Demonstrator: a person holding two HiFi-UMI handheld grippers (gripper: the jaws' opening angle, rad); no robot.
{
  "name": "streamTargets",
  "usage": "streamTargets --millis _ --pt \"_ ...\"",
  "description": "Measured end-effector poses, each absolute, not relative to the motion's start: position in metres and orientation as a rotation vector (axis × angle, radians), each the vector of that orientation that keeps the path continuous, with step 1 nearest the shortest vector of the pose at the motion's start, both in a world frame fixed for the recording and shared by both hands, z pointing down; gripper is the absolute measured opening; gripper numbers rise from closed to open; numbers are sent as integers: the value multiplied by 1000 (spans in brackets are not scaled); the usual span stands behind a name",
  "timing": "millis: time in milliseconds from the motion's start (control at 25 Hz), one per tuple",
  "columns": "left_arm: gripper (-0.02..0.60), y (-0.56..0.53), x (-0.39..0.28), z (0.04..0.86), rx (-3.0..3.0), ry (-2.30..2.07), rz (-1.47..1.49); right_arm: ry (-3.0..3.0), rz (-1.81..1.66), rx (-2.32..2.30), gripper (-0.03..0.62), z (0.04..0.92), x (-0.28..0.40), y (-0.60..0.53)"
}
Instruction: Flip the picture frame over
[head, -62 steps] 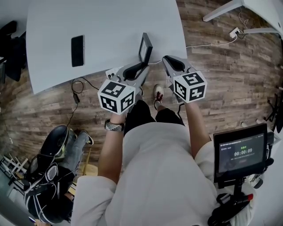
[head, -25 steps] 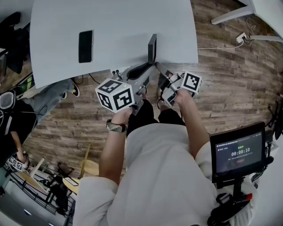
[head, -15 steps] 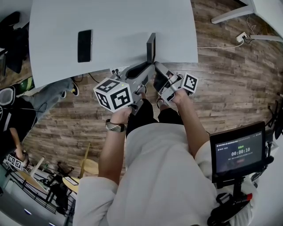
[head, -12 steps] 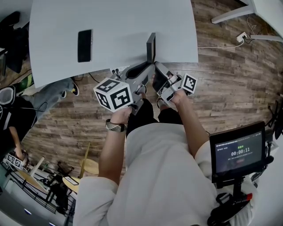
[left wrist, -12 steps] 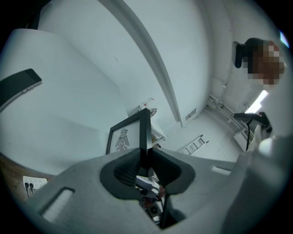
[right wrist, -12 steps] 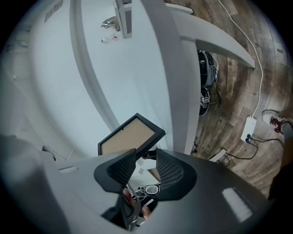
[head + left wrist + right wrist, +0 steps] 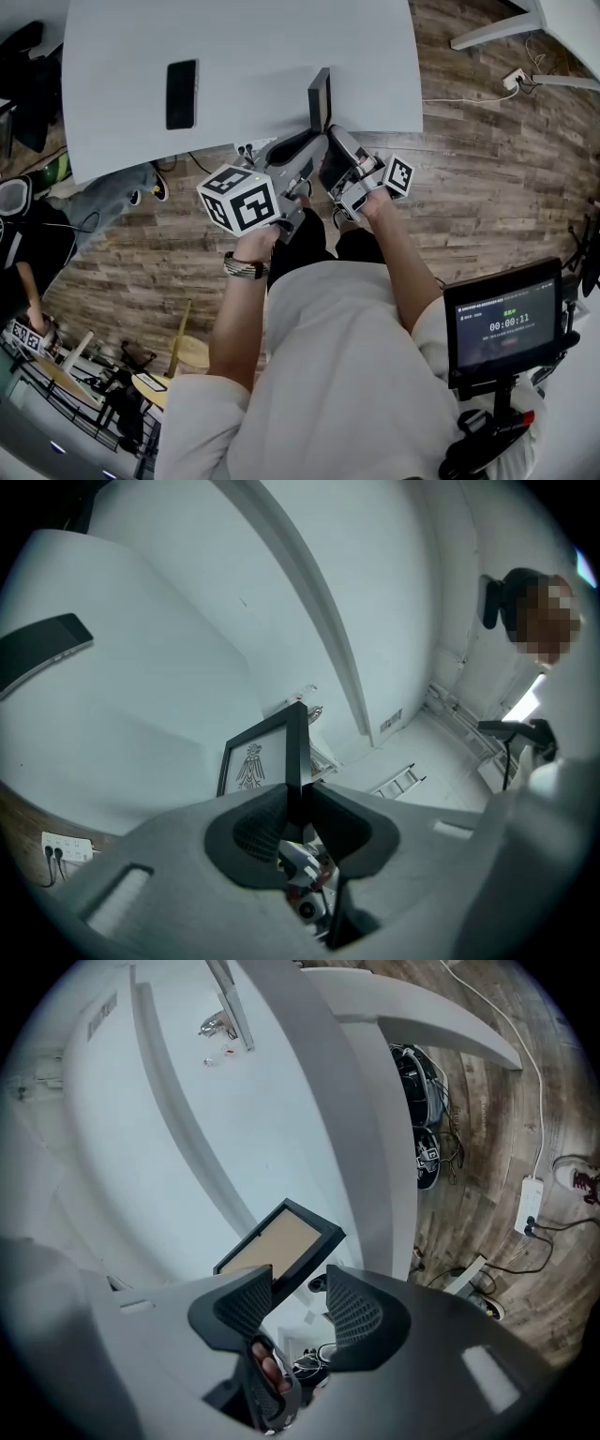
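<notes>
The black picture frame (image 7: 321, 97) stands on edge at the white table's (image 7: 244, 47) near rim. My left gripper (image 7: 309, 142) is shut on its lower edge. In the left gripper view the frame (image 7: 268, 754) shows a bird drawing, and the gripper (image 7: 298, 803) pinches its side bar. My right gripper (image 7: 334, 148) sits just right of the frame, rolled onto its side. Its jaws are opening. In the right gripper view the frame's brown back (image 7: 281, 1239) faces me, its low corner by the left finger of the gripper (image 7: 295, 1290), with no pad pressing on it.
A black phone (image 7: 180, 94) lies flat on the table to the left. A tablet on a stand (image 7: 506, 323) shows a timer at the right. A power strip (image 7: 523, 80) and cables lie on the wood floor. Another person (image 7: 28, 253) sits at the far left.
My right gripper has rolled and its jaws have spread apart off the frame. The frame stays upright in my left gripper, which has kept still.
</notes>
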State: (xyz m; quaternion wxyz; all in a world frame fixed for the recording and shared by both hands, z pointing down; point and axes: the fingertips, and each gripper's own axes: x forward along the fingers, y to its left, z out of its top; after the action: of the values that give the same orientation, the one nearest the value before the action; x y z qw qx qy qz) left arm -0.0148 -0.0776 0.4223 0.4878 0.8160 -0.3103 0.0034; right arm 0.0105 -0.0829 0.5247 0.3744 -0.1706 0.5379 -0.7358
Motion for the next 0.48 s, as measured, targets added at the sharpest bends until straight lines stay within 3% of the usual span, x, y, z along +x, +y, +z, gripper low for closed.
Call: streamTargets --millis 200,480 --pt "84 -79 -16 421 1975 -747 -8 1373 -1854 -442 163 521 10 -86" --pt "84 -78 -19 422 1952 -730 -38 1460 -1817 -490 80 516 18 -84"
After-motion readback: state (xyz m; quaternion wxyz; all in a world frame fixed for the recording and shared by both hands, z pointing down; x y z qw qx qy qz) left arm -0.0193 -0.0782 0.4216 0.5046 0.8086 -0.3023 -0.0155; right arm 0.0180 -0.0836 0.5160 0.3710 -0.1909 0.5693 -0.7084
